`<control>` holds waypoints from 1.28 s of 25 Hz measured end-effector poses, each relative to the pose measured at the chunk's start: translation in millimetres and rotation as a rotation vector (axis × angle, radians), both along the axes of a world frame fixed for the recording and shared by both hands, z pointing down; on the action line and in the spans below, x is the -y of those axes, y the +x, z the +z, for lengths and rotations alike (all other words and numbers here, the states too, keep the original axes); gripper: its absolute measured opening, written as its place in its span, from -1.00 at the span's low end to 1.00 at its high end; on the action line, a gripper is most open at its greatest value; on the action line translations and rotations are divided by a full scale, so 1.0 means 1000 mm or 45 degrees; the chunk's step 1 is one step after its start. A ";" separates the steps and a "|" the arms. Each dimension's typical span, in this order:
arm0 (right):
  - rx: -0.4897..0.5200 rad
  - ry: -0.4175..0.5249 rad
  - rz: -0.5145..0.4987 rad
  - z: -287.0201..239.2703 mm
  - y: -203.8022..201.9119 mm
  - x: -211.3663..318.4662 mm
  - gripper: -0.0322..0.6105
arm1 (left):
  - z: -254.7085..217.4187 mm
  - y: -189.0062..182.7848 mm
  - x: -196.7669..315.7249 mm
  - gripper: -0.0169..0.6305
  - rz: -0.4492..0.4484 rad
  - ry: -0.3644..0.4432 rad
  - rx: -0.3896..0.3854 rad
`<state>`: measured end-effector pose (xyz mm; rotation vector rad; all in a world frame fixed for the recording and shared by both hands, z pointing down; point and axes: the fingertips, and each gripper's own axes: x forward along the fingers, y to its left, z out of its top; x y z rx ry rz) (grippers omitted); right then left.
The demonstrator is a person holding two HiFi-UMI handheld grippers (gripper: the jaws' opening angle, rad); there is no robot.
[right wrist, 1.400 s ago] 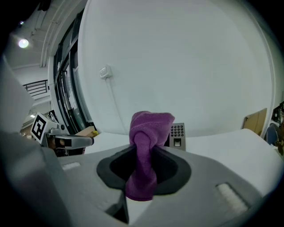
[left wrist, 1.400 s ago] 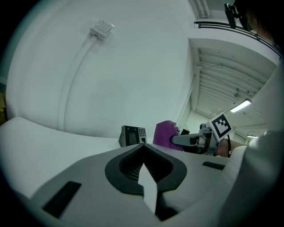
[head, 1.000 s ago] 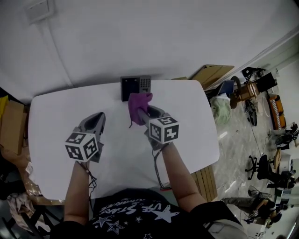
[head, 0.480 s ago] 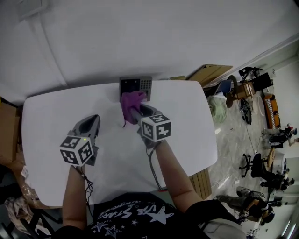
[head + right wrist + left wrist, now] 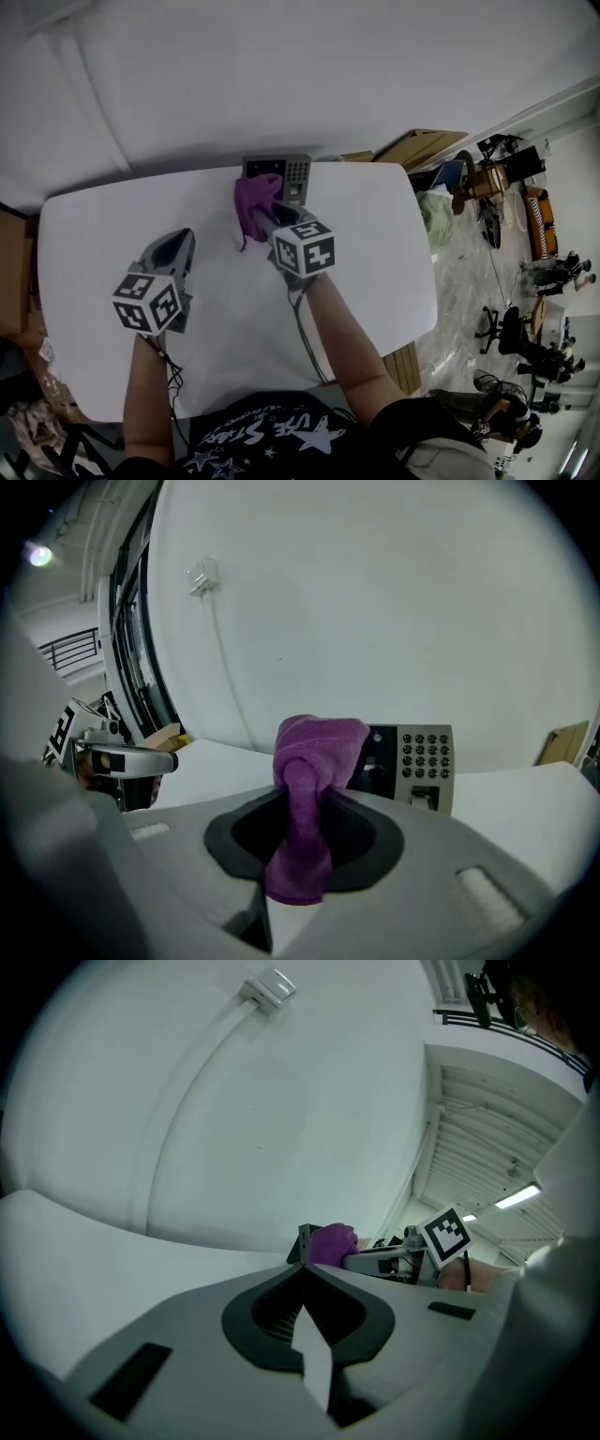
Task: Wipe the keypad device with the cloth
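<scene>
The cloth (image 5: 251, 198) grasped by the right hand-held gripper (image 5: 259, 218) screens half the keypad (image 5: 296, 172), further left than before; the left hand-held gripper (image 5: 177, 238) sits clenched, empty.

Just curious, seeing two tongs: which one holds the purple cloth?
The right tongs, shut on the cloth near the keypad. The left tongs are shut on nothing, farther from the keypad.

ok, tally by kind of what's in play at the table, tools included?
keypad device: 1
purple cloth: 1, gripped in the right tool
tools: 2, left tool and right tool
Total: 4
</scene>
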<state>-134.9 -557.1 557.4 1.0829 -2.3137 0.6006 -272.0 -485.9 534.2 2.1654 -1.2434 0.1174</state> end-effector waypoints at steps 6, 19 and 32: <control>-0.011 0.027 -0.006 0.004 -0.009 0.014 -0.60 | 0.007 -0.006 0.003 -0.93 -0.011 -0.019 -0.007; -0.037 0.017 0.001 0.020 -0.013 0.028 -0.60 | 0.016 -0.009 0.001 -0.93 -0.011 -0.048 -0.007; 0.074 0.015 0.070 0.014 0.016 0.042 -0.60 | 0.019 0.018 0.008 -0.93 0.024 -0.074 0.010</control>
